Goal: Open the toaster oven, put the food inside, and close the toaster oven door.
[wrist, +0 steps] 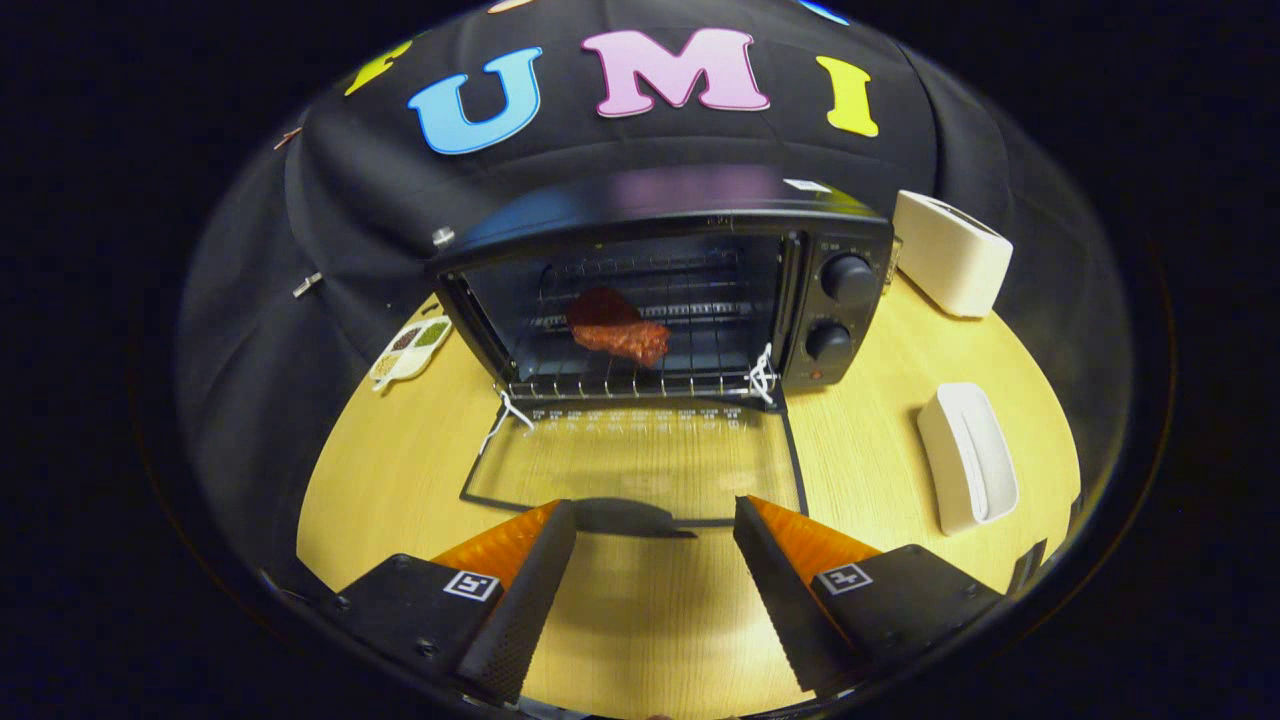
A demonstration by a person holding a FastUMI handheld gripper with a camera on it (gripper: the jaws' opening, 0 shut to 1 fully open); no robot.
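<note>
Flanking the open toaster oven (660, 290) — white boxes (950, 252), tray (410, 350) — gripper (655, 525) fingers spread.

Staged kitchen booth: black toaster oven (665, 300) at centre on pale wooden tabletop (880, 440), white slot toaster (950, 253) upper right, black cloth backdrop (330, 230).

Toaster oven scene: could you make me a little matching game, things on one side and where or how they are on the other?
Things:
1. piece of food
2. toaster oven door
3. gripper
4. divided dish

States or places:
A. folded down flat on the table, just ahead of the fingers
B. beside the toaster oven, against the black cloth
C. lying on the wire rack inside
D. open, holding nothing

Pairs: 1-C, 2-A, 3-D, 4-B
</note>
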